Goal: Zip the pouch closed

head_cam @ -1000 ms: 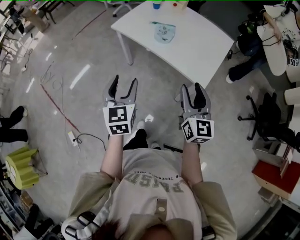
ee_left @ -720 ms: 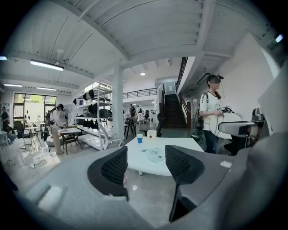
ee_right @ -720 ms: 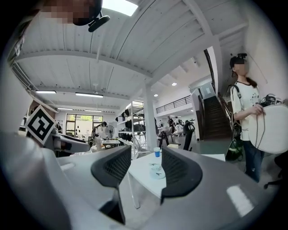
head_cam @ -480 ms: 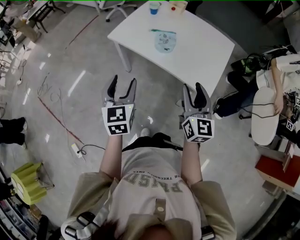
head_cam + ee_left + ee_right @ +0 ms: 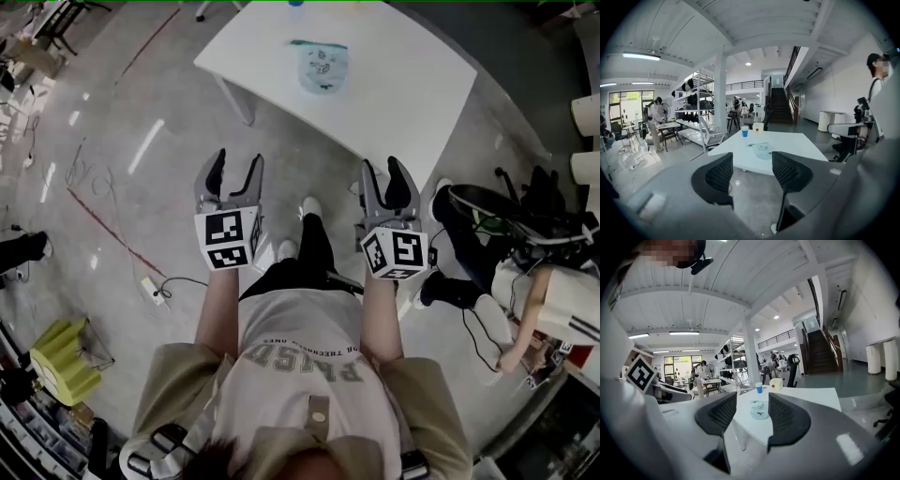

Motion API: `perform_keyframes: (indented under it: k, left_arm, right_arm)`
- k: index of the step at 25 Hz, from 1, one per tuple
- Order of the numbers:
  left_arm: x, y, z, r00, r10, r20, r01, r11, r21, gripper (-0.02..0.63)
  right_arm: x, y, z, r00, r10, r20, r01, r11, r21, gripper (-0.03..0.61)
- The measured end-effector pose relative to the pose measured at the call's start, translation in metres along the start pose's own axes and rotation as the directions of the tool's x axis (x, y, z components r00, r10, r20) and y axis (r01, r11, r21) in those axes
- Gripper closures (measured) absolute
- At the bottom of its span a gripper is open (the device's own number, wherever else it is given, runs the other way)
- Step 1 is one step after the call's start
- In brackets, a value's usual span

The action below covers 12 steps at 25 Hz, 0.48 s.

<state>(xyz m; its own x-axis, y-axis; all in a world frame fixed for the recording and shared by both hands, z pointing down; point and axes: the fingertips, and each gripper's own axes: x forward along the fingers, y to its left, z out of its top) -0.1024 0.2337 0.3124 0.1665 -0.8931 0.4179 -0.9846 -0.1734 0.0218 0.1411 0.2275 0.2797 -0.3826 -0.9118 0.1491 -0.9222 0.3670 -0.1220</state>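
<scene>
Lying on white table (image 5: 403,89): pouch (image 5: 323,67), contents unclear.

The white table (image 5: 403,84) carries the pouch (image 5: 323,67), a blue cup (image 5: 744,131) and a small box (image 5: 758,128).

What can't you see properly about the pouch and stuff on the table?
The pouch: whether its zipper is open or shut; too small and far in every view.
Print on the pouch: too small to read, head view.
The blue cup: mostly cut off by the head view's top edge; its contents are too far in both gripper views.
</scene>
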Motion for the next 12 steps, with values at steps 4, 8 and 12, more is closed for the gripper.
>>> perform_keyframes:
  k: [4,8,12]
  left_arm:
    - [0.06,-0.001,0.014,0.999,0.031,-0.013,-0.031,1.0,0.002,0.342]
    - [0.123,-0.006,0.043,0.998,0.063,0.022,-0.063,0.998,0.016,0.342]
    - [0.13,-0.007,0.066,0.996,0.08,0.029,-0.08,0.997,0.006,0.342]
  right_arm:
    - [0.056,-0.035,-0.004,0.999,0.031,-0.033,-0.03,0.999,0.01,0.391]
    - [0.116,-0.077,0.001,0.997,0.062,-0.042,-0.061,0.998,0.017,0.391]
    - [0.135,-0.083,0.022,0.995,0.089,-0.034,-0.089,0.996,0.009,0.391]
